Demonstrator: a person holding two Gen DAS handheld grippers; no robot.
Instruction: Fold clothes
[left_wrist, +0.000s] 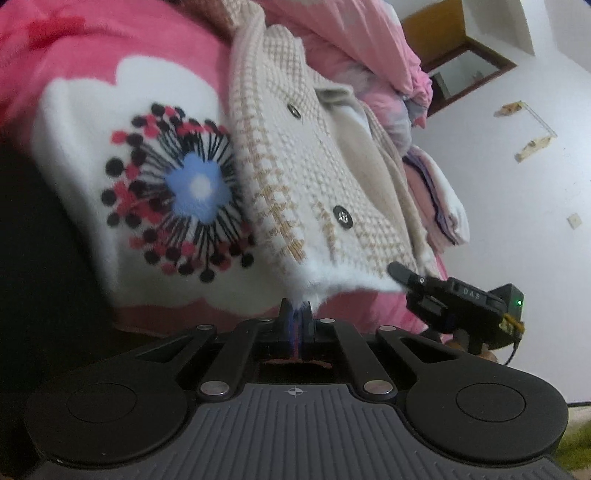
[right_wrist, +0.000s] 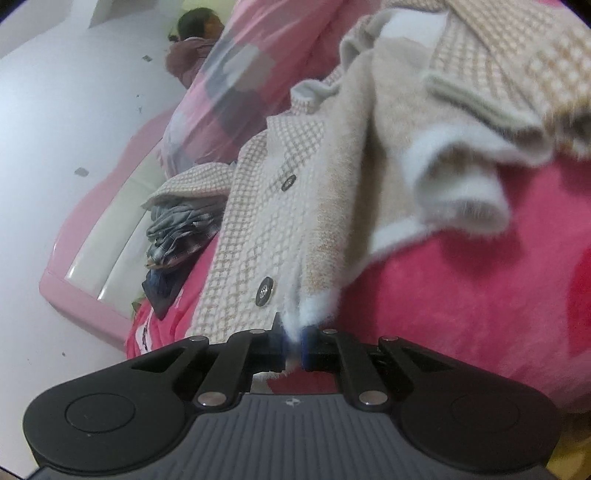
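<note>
A cream and tan checked knit cardigan (left_wrist: 314, 177) with dark buttons lies spread on a pink flowered blanket (left_wrist: 122, 155). My left gripper (left_wrist: 295, 314) is shut on the fluffy white hem at the cardigan's near corner. The right gripper (left_wrist: 406, 277) shows in the left wrist view, pinching the same hem further right. In the right wrist view my right gripper (right_wrist: 293, 332) is shut on the white hem of the cardigan (right_wrist: 266, 221), beside a dark button (right_wrist: 265, 291). A loose beige sleeve (right_wrist: 443, 155) hangs over the blanket.
A pink quilt (left_wrist: 351, 40) is bunched at the head of the bed. Folded plaid and dark clothes (right_wrist: 177, 236) are piled near the pink bed frame (right_wrist: 88, 236). A person (right_wrist: 195, 40) lies at the far end. White wall (left_wrist: 517, 184) is to the right.
</note>
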